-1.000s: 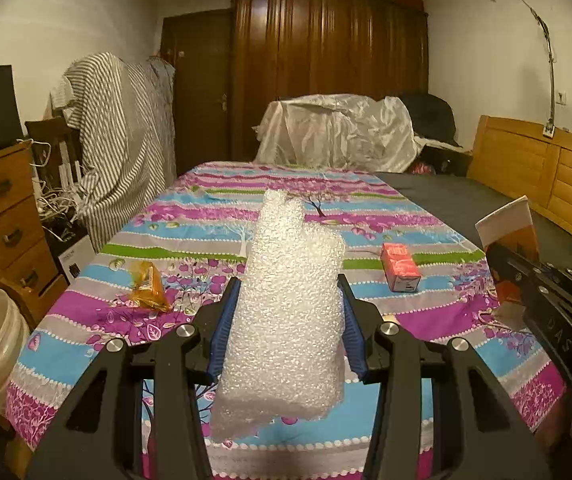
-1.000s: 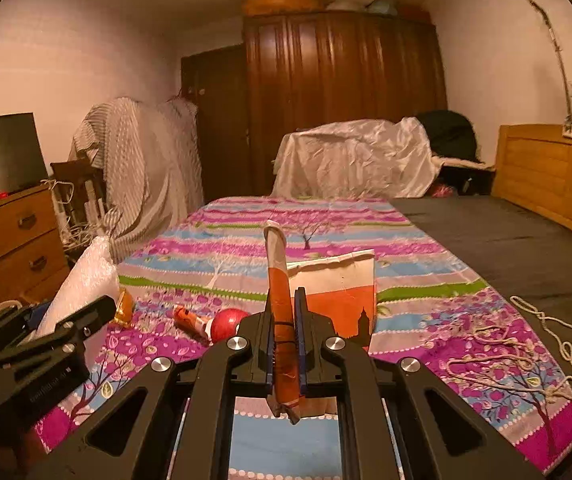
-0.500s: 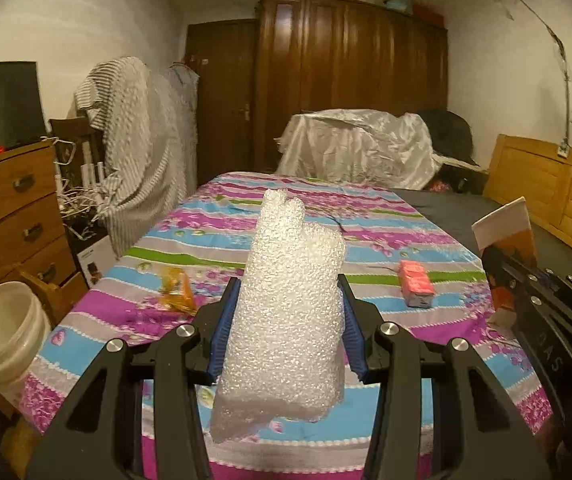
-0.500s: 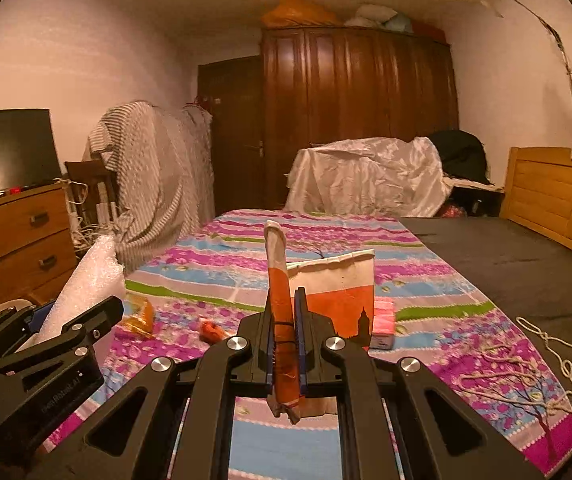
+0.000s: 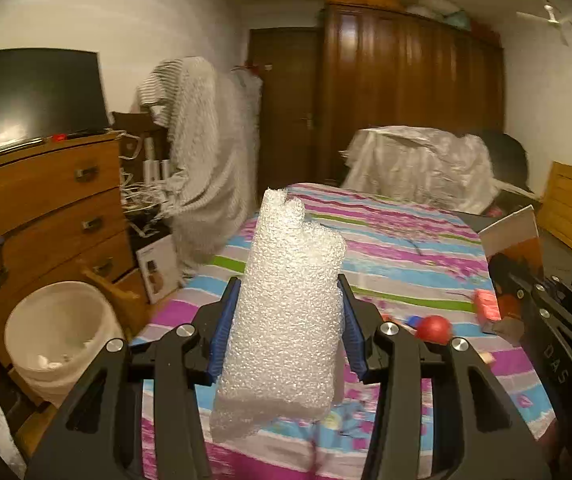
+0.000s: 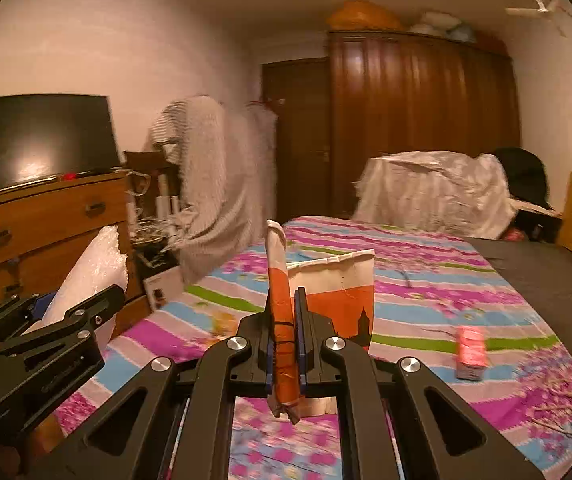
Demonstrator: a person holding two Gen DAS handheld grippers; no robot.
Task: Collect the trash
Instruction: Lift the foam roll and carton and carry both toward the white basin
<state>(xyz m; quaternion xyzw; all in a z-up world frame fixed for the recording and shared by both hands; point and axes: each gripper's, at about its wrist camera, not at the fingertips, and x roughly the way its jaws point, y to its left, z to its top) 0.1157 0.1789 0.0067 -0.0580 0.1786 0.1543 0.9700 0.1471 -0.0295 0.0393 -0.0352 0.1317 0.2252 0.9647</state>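
Left wrist view shows the left gripper [image 5: 286,332] squeezing a roll of bubble wrap [image 5: 286,312]. Both blue pads press on its sides, and the roll stands up tall between them. Down at about 8 o'clock from the roll sits a white bucket [image 5: 52,320] on the floor, with some white scraps inside. It is next to a wooden dresser [image 5: 42,208] with a dark screen [image 5: 26,96] on top. Behind the roll is a bed with a striped, flowery cover [image 5: 398,240]. On the cover, at about 3 o'clock, lie a red ball [image 5: 434,327] and a small pink box [image 5: 486,304]. The right gripper pokes in at the right edge.

Right wrist view shows the right gripper [image 6: 286,344] pinched tight on a flat orange and white paper bag [image 6: 334,300]. The bag sticks up and hangs out below the pads too. The pink box lies on the cover at 3 o'clock, well apart from the bag. The left gripper with its bubble wrap shows at 9 o'clock.
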